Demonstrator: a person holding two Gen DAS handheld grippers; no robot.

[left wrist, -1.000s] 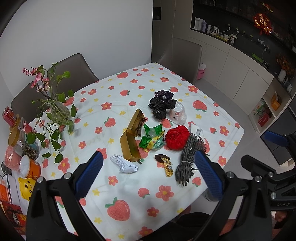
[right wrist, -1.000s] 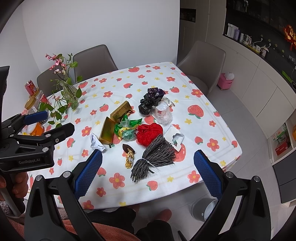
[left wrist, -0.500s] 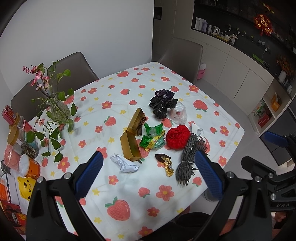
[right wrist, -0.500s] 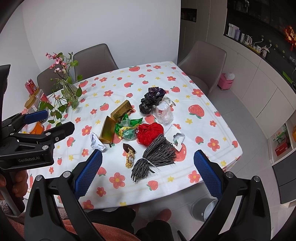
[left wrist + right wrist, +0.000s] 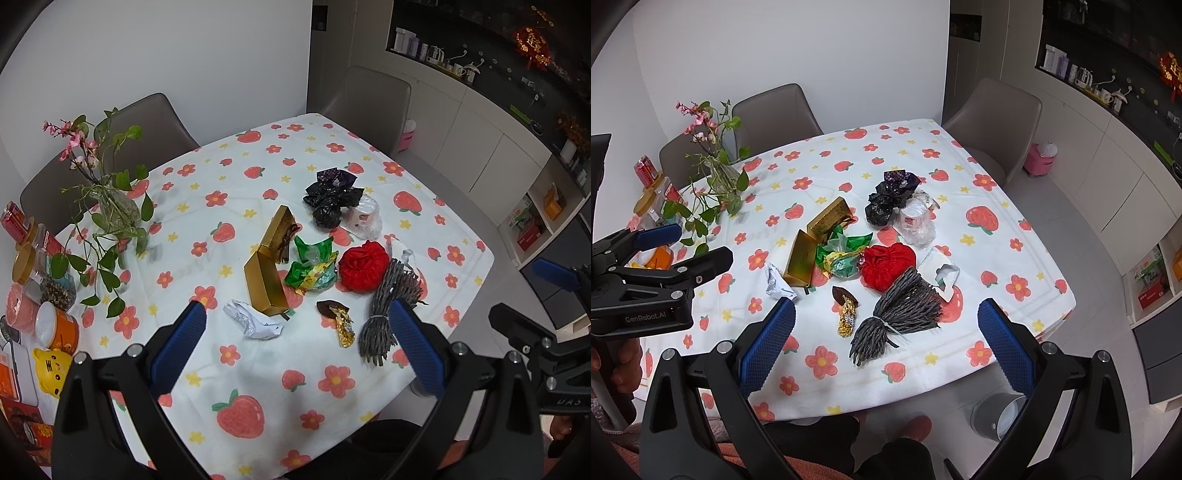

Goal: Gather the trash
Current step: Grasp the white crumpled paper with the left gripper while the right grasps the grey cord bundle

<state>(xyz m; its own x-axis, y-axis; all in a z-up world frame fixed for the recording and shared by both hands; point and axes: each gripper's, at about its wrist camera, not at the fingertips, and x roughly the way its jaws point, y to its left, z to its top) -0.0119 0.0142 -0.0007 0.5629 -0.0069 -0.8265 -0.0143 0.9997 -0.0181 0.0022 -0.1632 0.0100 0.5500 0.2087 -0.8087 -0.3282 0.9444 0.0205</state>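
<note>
Where crinkled foil wrapper (image 5: 343,323) lies, grippers gape.

Ahead of my left tongs (image 5: 295,343) the table (image 5: 258,369) carries a cluster of rubbish. Nearest, just past the left finger, lies a crumpled paper (image 5: 255,321); behind it stands an open box (image 5: 267,273), its lid tilted back. Right of the box sit the snack wrappers (image 5: 314,267), then a bunched bag (image 5: 364,266), with a foil wrapper (image 5: 340,321) in front of them. Just beside the right finger lies a tied bundle of cords (image 5: 388,306). Farthest back are a knotted bag (image 5: 330,199) and a plastic-wrapped cup (image 5: 365,218) on its right. Far left stands a vase of stems (image 5: 114,210), jars (image 5: 40,291) nearer me. My right tongs (image 5: 886,343) hang above the table's near edge, a bin (image 5: 1001,413) on the floor below
</note>
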